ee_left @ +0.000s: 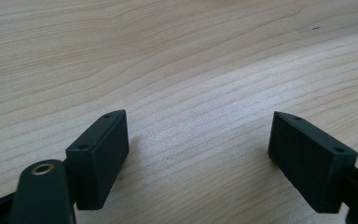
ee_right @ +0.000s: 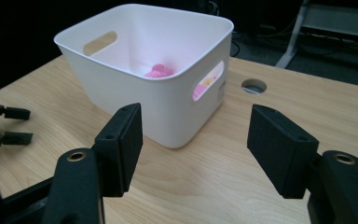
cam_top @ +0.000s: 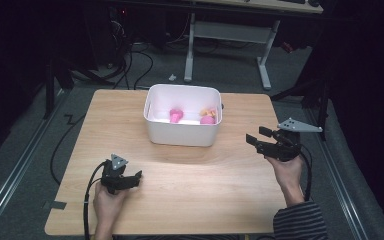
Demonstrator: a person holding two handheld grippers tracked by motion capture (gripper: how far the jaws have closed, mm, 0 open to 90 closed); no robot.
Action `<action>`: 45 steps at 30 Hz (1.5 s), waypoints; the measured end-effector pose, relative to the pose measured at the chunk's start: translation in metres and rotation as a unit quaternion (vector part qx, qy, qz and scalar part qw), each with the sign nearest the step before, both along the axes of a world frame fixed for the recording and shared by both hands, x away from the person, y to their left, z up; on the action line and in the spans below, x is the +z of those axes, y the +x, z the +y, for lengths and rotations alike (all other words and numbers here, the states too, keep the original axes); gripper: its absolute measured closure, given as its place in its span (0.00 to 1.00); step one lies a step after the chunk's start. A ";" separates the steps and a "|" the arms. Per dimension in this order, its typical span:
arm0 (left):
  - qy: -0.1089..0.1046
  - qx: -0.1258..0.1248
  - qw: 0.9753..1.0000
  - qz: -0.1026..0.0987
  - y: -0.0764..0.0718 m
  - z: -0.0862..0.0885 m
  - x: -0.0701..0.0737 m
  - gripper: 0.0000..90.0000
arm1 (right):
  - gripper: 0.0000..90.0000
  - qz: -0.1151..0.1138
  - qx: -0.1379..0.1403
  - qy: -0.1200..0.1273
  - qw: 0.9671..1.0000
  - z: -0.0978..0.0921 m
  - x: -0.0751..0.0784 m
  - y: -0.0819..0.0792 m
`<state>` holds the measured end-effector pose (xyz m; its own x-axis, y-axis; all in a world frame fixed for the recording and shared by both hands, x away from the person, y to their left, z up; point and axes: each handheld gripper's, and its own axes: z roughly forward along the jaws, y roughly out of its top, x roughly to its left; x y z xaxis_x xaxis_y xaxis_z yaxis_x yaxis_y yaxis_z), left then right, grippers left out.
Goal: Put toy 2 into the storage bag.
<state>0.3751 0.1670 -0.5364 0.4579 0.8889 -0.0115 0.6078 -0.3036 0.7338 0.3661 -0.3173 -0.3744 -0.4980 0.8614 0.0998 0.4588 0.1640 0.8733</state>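
Two pink toys (cam_top: 176, 115) lie inside the white rectangular plastic bin (cam_top: 182, 134) at twelve o'clock on the light wooden table (cam_top: 195, 180). We hold the left gripper (cam_top: 136, 177) at seven o'clock, jaws spread, empty; its own view meets bare wood grain. Our right gripper (cam_top: 252, 140) at three o'clock gapes empty toward the bin, whose handle slot shows pink.

Bin (cam_top: 182, 131) sits on the worktop (cam_top: 190, 185), toward the far edge, about centre. Two toys lie inside it: one (cam_top: 175, 115) mid-floor, the other (cam_top: 208, 118) to its right against the right wall. Left hand-held gripper (cam_top: 136, 176) at near left of the worktop, low over the bare surface, well apart from the bin. Right hand-held gripper (cam_top: 254, 140) at the right, just beside the bin's near right corner, raised above the worktop. Floor and a desk frame (cam_top: 227, 35) behind.
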 end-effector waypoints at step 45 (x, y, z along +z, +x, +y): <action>0.000 0.001 1.000 -0.001 0.000 0.000 0.000 0.23 | 0.41 0.049 -0.019 0.059 0.997 -0.008 -0.091 -0.021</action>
<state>0.3750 0.1669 -0.5365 0.4565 0.8897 -0.0107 0.6071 -0.3027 0.7348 0.3451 -0.3257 -0.4654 -0.4488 0.8584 0.2483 0.5463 0.0437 0.8365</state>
